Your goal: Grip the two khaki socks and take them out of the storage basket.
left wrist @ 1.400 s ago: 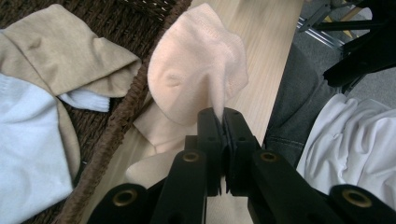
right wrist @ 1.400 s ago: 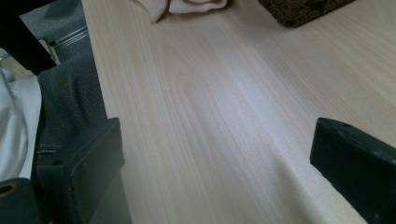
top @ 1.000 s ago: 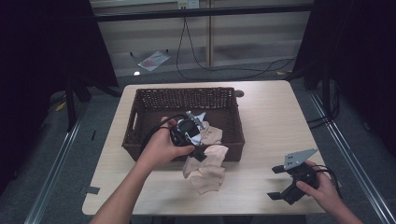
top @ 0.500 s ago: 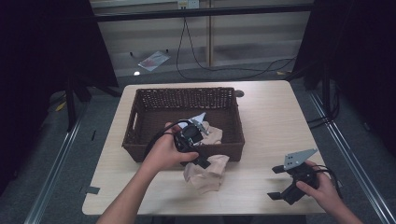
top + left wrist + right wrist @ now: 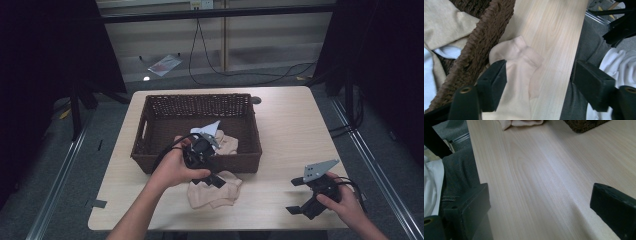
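Change: since the earlier frames the left gripper (image 5: 210, 172) has swung from over the basket toward the near edge of the table, and the sock that hung over the basket's front wall now lies on the table.
Sock: a pale peach sock (image 5: 214, 190), crumpled on the table (image 5: 280, 145) just in front of the basket's near wall, close to the table's near edge. In the left gripper view the sock (image 5: 516, 75) lies flat, touching the basket's wall.
Left gripper: jaws wide apart, straddling the sock from above, gripping nothing. One jaw sits by the basket wall, the other past the table's near edge.
Meaning: the sock looks released outside the basket; one item is out.
Basket: a dark brown wicker basket (image 5: 150, 125) in the middle of the table, holding more beige and white cloth (image 5: 227, 142).
Right gripper: the right gripper (image 5: 305, 197) rests near the table's near right corner, jaws wide apart, holding nothing.
Next, as a guess: back to the basket for another piece.
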Demonstrator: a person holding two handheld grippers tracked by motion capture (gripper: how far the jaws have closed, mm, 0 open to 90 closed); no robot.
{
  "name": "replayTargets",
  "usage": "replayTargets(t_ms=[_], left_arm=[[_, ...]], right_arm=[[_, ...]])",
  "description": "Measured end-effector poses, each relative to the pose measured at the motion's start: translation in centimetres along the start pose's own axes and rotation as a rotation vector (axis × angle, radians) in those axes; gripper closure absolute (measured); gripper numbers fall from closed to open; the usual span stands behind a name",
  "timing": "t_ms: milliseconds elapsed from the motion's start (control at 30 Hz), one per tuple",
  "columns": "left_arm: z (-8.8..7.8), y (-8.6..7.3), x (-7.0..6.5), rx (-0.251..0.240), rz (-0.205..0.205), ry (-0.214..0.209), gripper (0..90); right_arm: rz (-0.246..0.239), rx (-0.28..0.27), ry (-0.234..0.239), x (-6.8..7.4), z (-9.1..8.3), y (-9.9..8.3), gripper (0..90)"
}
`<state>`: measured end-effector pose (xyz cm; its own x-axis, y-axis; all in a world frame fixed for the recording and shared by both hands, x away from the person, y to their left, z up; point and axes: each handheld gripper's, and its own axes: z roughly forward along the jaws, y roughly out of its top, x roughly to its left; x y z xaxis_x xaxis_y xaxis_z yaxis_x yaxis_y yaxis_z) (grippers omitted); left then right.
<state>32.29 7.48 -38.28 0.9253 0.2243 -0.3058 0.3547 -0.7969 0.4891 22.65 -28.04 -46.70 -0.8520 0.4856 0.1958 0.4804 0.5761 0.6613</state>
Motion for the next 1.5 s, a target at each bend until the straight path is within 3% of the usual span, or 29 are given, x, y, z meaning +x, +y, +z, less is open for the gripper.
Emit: replayTargets(t_ms=[233, 533, 833, 1033, 1100, 1300, 1500], left_arm=[[0.2, -0.8, -0.3, -0.032, 0.019, 0.017, 17.5], [0.6, -2.5, -0.7, -0.066, 0.044, 0.04, 15.3], [1.4, -4.5, -0.5, -0.064, 0.063, 0.062, 12.3], [2.2, -6.0, -0.3, -0.049, 0.07, 0.057, 11.9], [2.4, -6.3, -0.3, -0.056, 0.056, 0.056, 11.9], [3.0, -7.4, 0.0, -0.067, 0.081, 0.048, 11.0], [3.5, -8.4, 0.3, -0.071, 0.08, 0.076, 9.9]], right_arm=[[0.002, 0.002, -0.002, 0.0, -0.1, 0.0, 2.7], [0.003, 0.002, -0.003, 0.0, -0.1, 0.0, 2.7], [0.003, 0.002, -0.004, 0.0, -0.1, 0.0, 2.7], [0.002, 0.002, -0.003, 0.0, -0.1, 0.0, 2.7], [0.005, 0.001, -0.003, 0.0, -0.1, 0.0, 2.7], [0.003, 0.001, -0.002, 0.0, 0.0, 0.0, 2.7], [-0.001, 0.003, -0.001, 0.1, -0.1, 0.0, 2.7]])
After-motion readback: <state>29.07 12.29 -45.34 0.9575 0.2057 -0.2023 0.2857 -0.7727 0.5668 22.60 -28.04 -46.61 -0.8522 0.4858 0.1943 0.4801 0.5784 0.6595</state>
